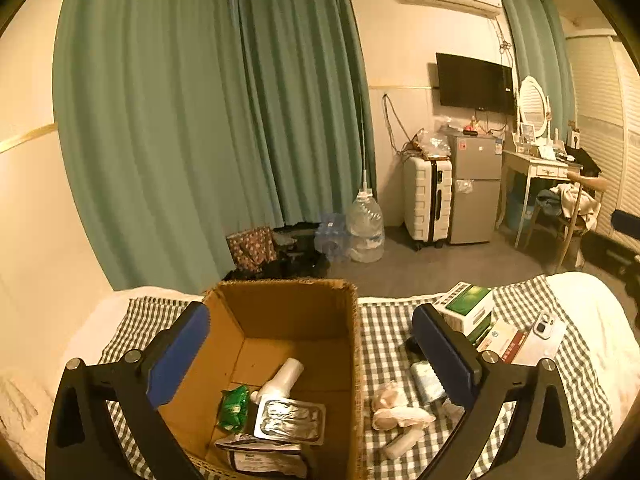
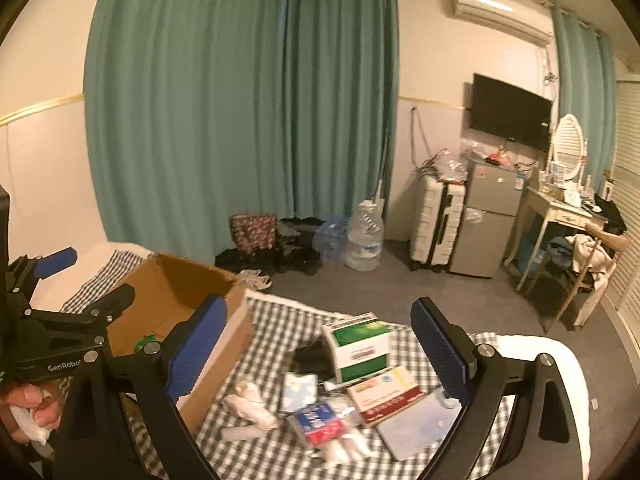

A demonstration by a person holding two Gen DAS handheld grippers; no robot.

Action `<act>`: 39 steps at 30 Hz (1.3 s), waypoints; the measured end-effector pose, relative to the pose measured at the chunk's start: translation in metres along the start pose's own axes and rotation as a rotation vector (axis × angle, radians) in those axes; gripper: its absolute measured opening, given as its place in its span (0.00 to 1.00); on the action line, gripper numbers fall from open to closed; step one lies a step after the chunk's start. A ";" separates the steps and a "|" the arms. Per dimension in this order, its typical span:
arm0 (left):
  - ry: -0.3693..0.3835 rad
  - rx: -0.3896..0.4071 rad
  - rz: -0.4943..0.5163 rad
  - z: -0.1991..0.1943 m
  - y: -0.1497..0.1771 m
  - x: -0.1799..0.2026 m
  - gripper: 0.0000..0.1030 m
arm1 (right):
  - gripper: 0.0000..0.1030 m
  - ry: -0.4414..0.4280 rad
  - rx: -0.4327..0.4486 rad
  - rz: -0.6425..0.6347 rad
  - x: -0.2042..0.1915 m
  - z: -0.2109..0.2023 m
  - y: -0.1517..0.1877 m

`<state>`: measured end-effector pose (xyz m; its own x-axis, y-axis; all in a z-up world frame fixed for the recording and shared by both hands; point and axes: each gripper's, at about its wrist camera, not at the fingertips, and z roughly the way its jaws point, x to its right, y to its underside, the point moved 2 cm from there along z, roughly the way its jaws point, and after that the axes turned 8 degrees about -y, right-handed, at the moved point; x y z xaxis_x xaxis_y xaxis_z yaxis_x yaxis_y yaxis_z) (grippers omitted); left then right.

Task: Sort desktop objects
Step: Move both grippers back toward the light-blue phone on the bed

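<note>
My left gripper (image 1: 310,320) hangs open over an open cardboard box (image 1: 296,312), with nothing between its blue pads. Inside the box lie a white bottle (image 1: 280,380), a green packet (image 1: 234,408) and a foil blister pack (image 1: 290,420). To the right, on the checked cloth (image 1: 384,340), are crumpled tissue (image 1: 392,408), a green-and-white carton (image 1: 468,304) and a phone (image 1: 548,328). My right gripper (image 2: 320,308) is open and empty above that pile: the green-and-white carton (image 2: 360,344), a red-and-white box (image 2: 384,396), a red-and-blue pack (image 2: 320,426) and a white tube (image 2: 240,434). The left gripper (image 2: 92,276) shows beside the cardboard box (image 2: 180,292).
The cloth covers a white bed whose far edge drops to a grey floor. Beyond stand a water jug (image 2: 364,240), bags, a white suitcase (image 2: 436,224), a small fridge (image 2: 488,216), and a dressing table (image 2: 560,216) with a chair. A hand (image 2: 28,408) clutching tissue is at lower left.
</note>
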<state>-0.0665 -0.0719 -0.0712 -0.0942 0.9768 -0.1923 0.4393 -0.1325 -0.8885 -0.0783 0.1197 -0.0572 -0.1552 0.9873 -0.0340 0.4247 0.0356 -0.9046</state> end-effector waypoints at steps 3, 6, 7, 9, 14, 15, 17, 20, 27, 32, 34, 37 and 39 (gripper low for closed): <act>0.015 0.012 -0.005 -0.005 -0.002 0.010 1.00 | 0.94 0.034 0.014 0.016 0.021 -0.015 -0.001; 0.038 -0.009 -0.031 -0.009 -0.003 0.017 1.00 | 0.95 0.075 0.022 0.030 0.042 -0.028 -0.003; 0.044 -0.014 -0.040 -0.010 -0.005 0.018 1.00 | 0.95 0.089 0.024 0.032 0.048 -0.030 -0.004; 0.058 -0.015 -0.075 -0.012 -0.015 0.022 1.00 | 0.95 0.122 0.028 0.022 0.059 -0.034 -0.007; 0.126 -0.021 -0.042 -0.002 -0.043 0.049 1.00 | 0.95 0.168 -0.011 0.035 0.083 -0.037 -0.009; 0.128 -0.019 -0.005 0.001 -0.047 0.056 1.00 | 0.95 0.184 -0.028 0.018 0.087 -0.034 -0.011; 0.082 -0.020 0.049 0.013 -0.053 0.073 1.00 | 0.95 0.214 -0.053 -0.041 0.091 -0.028 -0.012; 0.137 -0.031 0.033 0.024 -0.040 0.090 1.00 | 0.95 0.256 -0.075 -0.099 0.101 -0.015 -0.006; 0.175 -0.114 0.141 0.060 0.015 0.139 1.00 | 0.95 0.245 -0.153 0.056 0.141 0.027 0.047; 0.216 -0.143 0.162 0.073 0.036 0.164 1.00 | 0.95 0.245 -0.210 0.163 0.164 0.054 0.097; 0.225 -0.158 0.167 0.079 0.042 0.170 1.00 | 0.95 0.239 -0.228 0.208 0.172 0.060 0.113; 0.245 -0.190 0.177 0.089 0.056 0.179 1.00 | 0.95 0.227 -0.268 0.289 0.184 0.071 0.138; 0.249 -0.207 0.189 0.095 0.063 0.184 1.00 | 0.95 0.206 -0.297 0.350 0.186 0.076 0.153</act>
<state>-0.1408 0.0835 -0.2022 0.2143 0.9527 -0.2152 0.6015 -0.3024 -0.7394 -0.1102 0.2974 -0.2348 0.2082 0.9570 -0.2019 0.6604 -0.2898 -0.6927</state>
